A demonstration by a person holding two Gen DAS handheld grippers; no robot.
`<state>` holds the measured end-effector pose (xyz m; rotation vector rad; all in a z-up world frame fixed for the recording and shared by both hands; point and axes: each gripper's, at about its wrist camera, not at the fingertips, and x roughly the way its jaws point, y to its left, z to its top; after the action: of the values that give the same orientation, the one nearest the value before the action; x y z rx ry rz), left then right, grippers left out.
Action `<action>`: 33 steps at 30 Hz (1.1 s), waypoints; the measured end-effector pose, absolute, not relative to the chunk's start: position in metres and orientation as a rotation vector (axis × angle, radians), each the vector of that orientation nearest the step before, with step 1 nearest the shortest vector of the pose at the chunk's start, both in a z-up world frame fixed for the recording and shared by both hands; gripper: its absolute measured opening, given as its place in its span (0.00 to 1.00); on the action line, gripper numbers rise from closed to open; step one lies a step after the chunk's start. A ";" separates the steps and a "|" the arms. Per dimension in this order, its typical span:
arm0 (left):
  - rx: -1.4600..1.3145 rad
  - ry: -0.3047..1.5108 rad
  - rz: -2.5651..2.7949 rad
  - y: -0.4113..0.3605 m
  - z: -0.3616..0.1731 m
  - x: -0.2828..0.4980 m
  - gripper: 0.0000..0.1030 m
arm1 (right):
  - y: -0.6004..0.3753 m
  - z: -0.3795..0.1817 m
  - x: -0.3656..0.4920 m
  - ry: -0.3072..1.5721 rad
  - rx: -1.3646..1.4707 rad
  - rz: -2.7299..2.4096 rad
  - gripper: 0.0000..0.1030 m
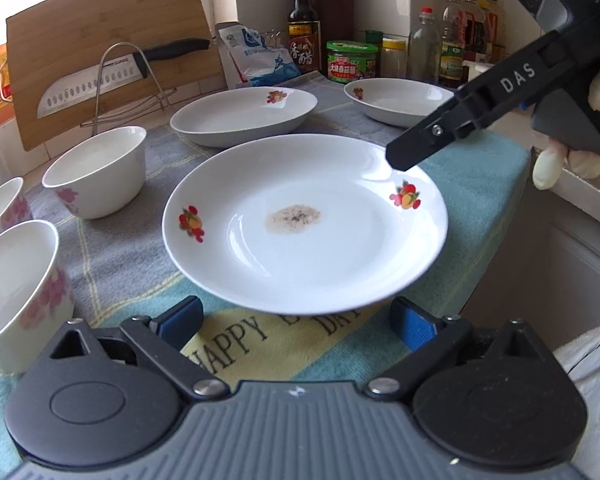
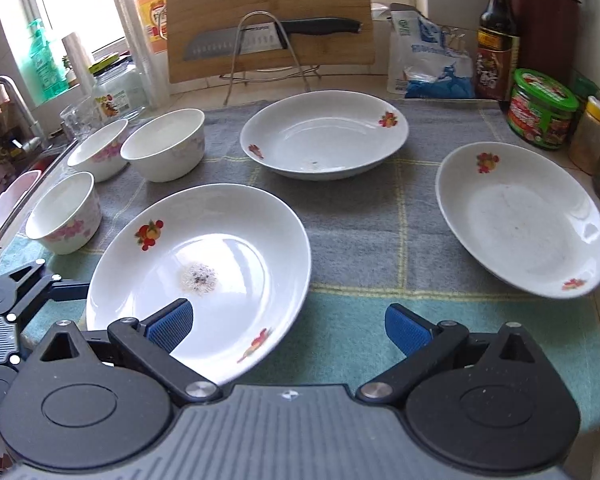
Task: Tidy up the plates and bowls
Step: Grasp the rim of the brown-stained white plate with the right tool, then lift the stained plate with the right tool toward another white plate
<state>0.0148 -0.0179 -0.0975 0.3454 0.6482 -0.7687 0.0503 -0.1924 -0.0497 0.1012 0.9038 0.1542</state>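
Your left claw [image 1: 296, 326] stands wide and holds nothing; its blue pads straddle the near rim of the stained plate [image 1: 304, 220], which lies flat on the checked towel [image 1: 128, 248] covering the tabletop; that lineup suggests you mean to take this plate first. Your right claw [image 2: 288, 330] is also spread wide and empty; in its own view the left pad overlaps the same plate's edge at 7 o'clock, though whether it touches the rim I cannot tell.

The other dishes sit well apart from one another: a deep plate [image 2: 324, 136] at 12 o'clock and a third plate [image 2: 520, 216] at 3 o'clock, its outer edge close to the towel's end; three flowered bowls [image 2: 162, 144] cluster at 10 o'clock near the sink side, upright and unstacked. Nothing is nested yet, so the sorting seems barely begun.

A knife [image 2: 272, 34] rests on a wire stand against the cutting board [image 2: 268, 4] at 12 o'clock, beyond the dishes; jars and bottles crowd 2 o'clock, so lift the plates clear of them.
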 end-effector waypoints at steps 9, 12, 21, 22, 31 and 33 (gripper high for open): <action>0.292 0.636 -0.792 -0.018 -0.103 0.023 1.00 | -0.182 -0.060 0.082 0.963 0.057 0.349 1.00; 0.294 0.641 -0.788 -0.019 -0.103 0.024 1.00 | -0.182 -0.068 0.094 1.000 0.059 0.394 1.00; 0.292 0.624 -0.790 -0.018 -0.103 0.022 1.00 | -0.179 -0.077 0.117 1.037 0.074 0.447 1.00; 0.290 0.623 -0.792 -0.018 -0.103 0.022 1.00 | -0.179 -0.077 0.119 1.040 0.070 0.451 1.00; 0.309 0.618 -0.845 -0.017 -0.101 0.027 1.00 | -0.181 -0.075 0.138 1.090 0.059 0.527 1.00; 0.313 0.616 -0.859 -0.017 -0.101 0.028 1.00 | -0.183 -0.074 0.142 1.105 0.075 0.543 1.00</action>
<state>0.0280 -0.0172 -0.1006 0.3126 0.6159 -0.8587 0.1417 -0.1834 -0.0740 0.0754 1.1054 0.5429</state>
